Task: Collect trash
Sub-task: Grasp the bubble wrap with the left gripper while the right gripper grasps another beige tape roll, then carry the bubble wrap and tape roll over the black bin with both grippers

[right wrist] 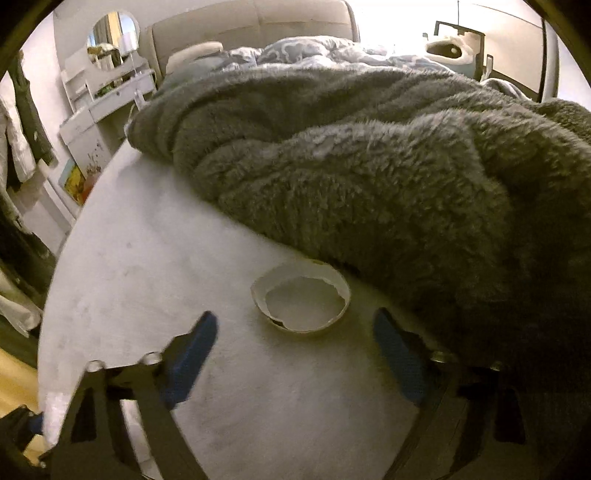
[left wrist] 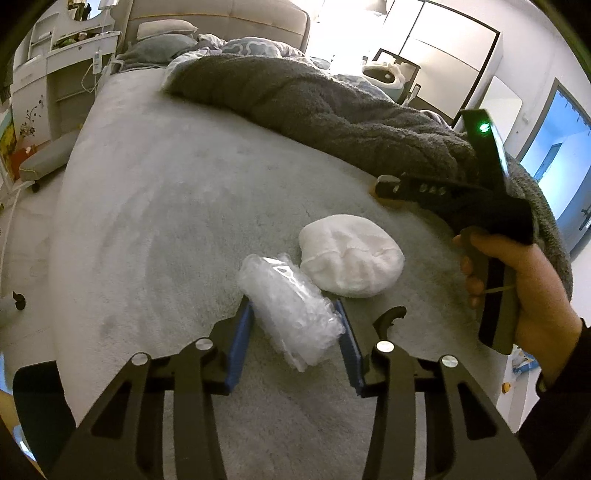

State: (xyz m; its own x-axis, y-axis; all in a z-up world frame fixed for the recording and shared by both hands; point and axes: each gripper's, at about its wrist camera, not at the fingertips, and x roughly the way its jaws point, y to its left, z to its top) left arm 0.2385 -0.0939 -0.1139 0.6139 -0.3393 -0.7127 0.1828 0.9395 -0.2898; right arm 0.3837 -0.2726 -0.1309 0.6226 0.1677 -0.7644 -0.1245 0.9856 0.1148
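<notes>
The left wrist view is taken from close above the pale bed cover [left wrist: 155, 229], tilted downward toward the headboard [left wrist: 221, 14] at upper centre. The right wrist view is set closer still, similarly tilted downward. The grey fleece blanket [right wrist: 369, 155], vanity mirror [right wrist: 112, 38] at upper left and headboard are shared by both views

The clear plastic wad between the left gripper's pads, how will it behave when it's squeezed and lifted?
The plastic wad looks like crumpled film, so it will probably crush and spring back. Likely very light. Its glossy surface may slip between the left gripper's pads.
</notes>
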